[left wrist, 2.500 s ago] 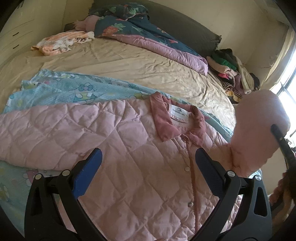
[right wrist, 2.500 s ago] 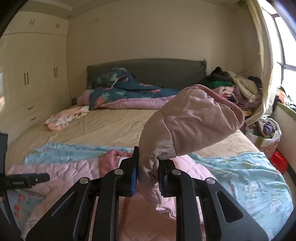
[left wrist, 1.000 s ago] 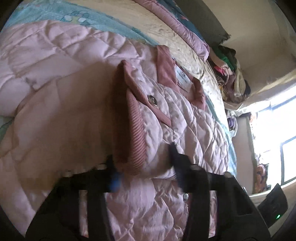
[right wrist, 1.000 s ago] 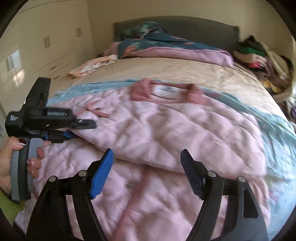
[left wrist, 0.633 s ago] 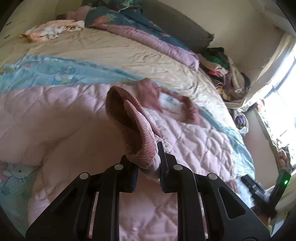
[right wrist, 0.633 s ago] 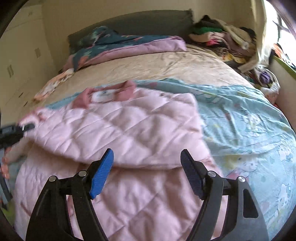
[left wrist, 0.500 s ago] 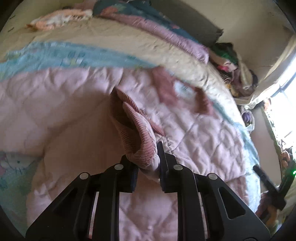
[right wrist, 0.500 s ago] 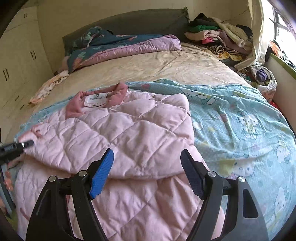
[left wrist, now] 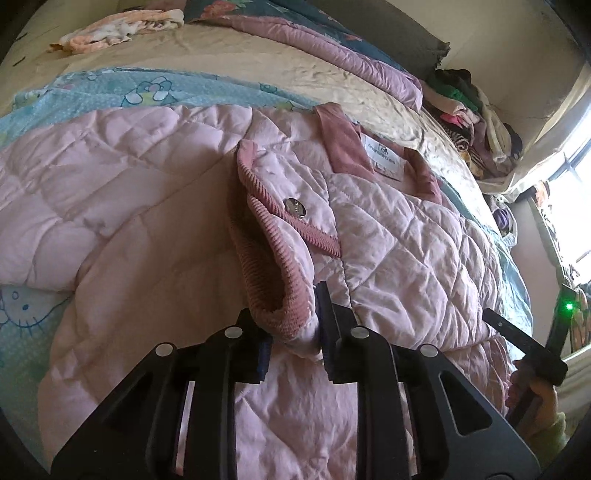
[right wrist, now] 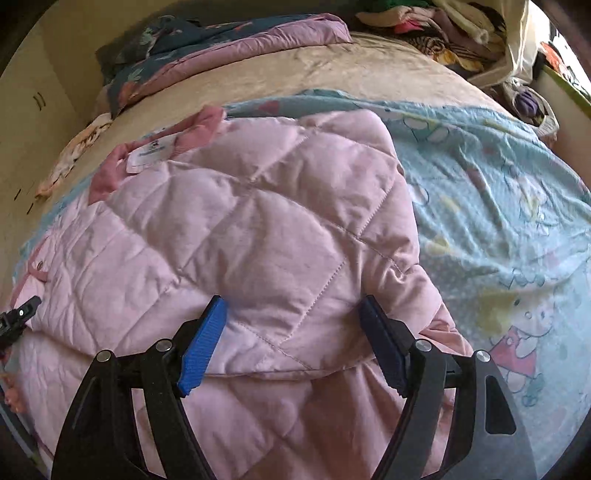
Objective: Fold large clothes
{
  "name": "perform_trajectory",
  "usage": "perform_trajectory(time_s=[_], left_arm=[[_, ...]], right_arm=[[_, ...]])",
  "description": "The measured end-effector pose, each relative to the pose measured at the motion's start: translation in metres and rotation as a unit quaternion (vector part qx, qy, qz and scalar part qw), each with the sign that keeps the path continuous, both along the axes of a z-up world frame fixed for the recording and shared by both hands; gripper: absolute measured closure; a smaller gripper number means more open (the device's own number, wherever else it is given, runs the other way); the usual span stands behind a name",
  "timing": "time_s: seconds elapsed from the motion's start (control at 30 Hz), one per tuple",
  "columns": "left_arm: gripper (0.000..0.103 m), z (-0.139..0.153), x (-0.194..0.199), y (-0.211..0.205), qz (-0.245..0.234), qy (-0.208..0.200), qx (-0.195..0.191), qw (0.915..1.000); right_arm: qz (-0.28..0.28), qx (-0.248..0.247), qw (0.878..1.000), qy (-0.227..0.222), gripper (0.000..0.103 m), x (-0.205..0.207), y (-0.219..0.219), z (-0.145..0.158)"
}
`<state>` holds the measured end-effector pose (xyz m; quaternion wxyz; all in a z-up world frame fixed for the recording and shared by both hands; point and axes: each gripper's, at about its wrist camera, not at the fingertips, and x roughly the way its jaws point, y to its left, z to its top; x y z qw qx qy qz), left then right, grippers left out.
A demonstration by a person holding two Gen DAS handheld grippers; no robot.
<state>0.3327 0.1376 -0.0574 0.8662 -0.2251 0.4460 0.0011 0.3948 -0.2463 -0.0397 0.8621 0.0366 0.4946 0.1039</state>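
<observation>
A pink quilted jacket (left wrist: 406,240) lies face up on the bed, its collar and label (left wrist: 380,158) at the far side. One sleeve is folded across its chest. My left gripper (left wrist: 293,347) pinches that sleeve's ribbed cuff (left wrist: 273,258) between its pads, and its jaws are opening slightly. In the right wrist view my right gripper (right wrist: 291,332) hangs open just above the folded sleeve on the jacket (right wrist: 258,229), its pads apart from the cloth. The left gripper's tip (right wrist: 18,317) shows at that view's left edge.
A light blue cartoon-print sheet (right wrist: 498,206) lies under the jacket on the beige bed. A purple and dark floral quilt (left wrist: 314,44) lies by the headboard. A pile of clothes (left wrist: 469,107) sits at the far right, a small peach garment (left wrist: 118,29) at the far left.
The right gripper let go of the sleeve it carried over and moved right and down over the jacket. The left gripper closed on the cuff and holds it.
</observation>
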Motion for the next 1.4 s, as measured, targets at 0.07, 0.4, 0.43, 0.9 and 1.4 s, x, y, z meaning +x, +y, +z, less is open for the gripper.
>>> perform_trajectory(time_s=[0.07, 0.4, 0.43, 0.9, 1.4], left_arm=[[0.087, -0.001, 0.0, 0.0, 0.001, 0.001, -0.001, 1.0], [0.044, 0.024, -0.014, 0.001, 0.019, -0.013, 0.044, 0.9988], [0.039, 0.028, -0.016, 0.001, 0.021, -0.017, 0.047, 0.9986], [0.009, 0.07, -0.063, 0.032, 0.079, -0.041, 0.052, 0.9946], [0.009, 0.068, -0.114, 0.091, 0.137, -0.03, 0.042, 0.9892]], right_arm=[[-0.002, -0.003, 1.0, -0.001, 0.029, 0.0, 0.0, -0.004], [0.0, 0.025, 0.999, -0.036, 0.015, -0.029, -0.002, 0.032], [0.002, 0.026, 0.999, -0.043, 0.013, -0.033, -0.001, 0.037], [0.046, 0.043, 0.993, -0.096, 0.006, -0.086, 0.042, 0.092], [0.136, 0.044, 0.981, -0.133, 0.006, -0.126, 0.138, 0.134]])
